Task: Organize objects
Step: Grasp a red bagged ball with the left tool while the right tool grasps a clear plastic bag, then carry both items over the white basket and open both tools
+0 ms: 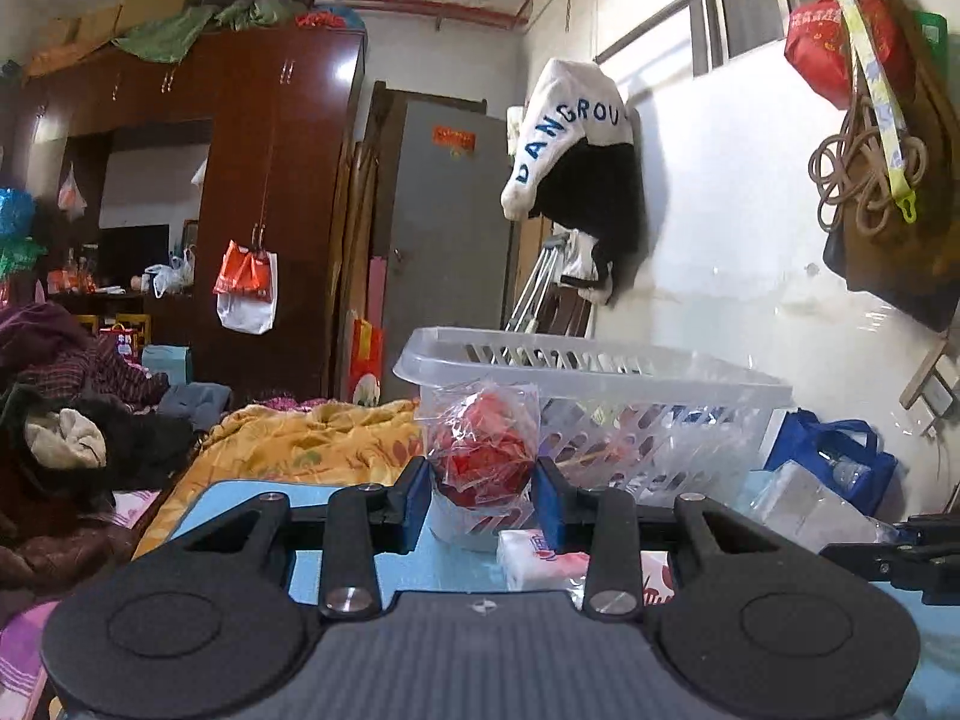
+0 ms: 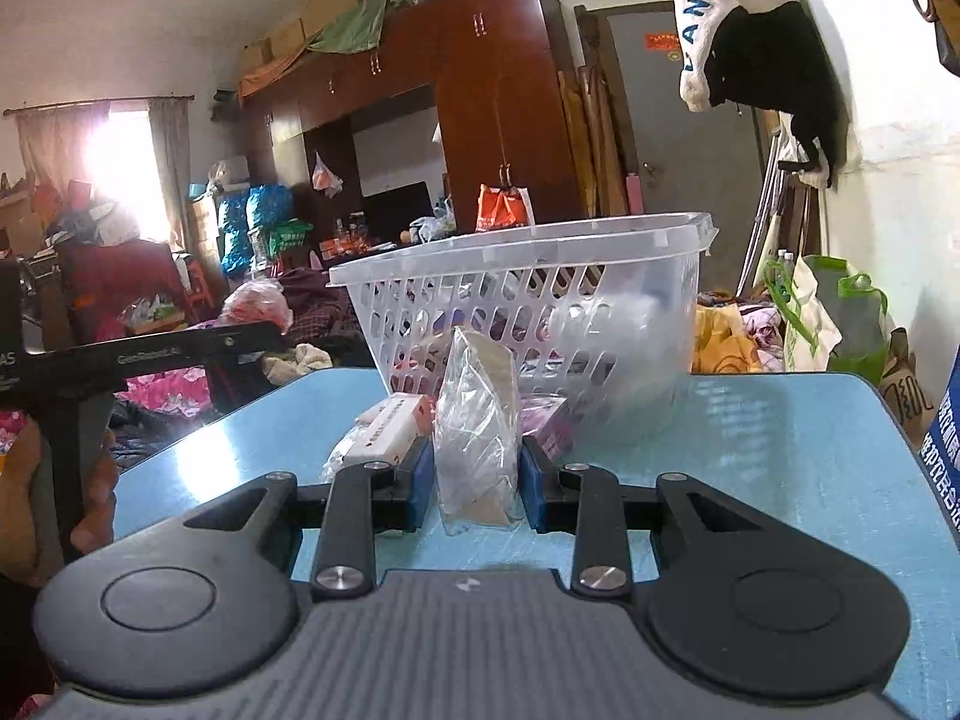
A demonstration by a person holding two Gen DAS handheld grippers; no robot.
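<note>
Plainly, both packets look light and crinkly — soft plastic wrap that should give under the pads and could slide, so I judge a hold across the fuller middle safer than one on a loose edge.

The left tongs [image 1: 482,495] are closed onto a red packet [image 1: 485,450], a clear wrapper stuffed with something red; it sits right between the blue pads, bulging above them, with the white basket [image 1: 606,360] just beyond and slightly to the right. Below the tips and a little to the right lies a white tissue pack [image 1: 540,558] on the blue table [image 1: 336,570].

The right tongs [image 2: 476,486] grip a clear bag [image 2: 477,420] holding something grey-brown and flat; it stands upright between the pads, its lower end touching the table [image 2: 780,450]. The contents look stiffer than the wrap, so the middle should hold firm. Straight ahead stands the basket [image 2: 654,237], with a white box [image 2: 393,426] just left of the tips and a purple pack [image 2: 549,420] just right — both near the basket's foot.
</note>
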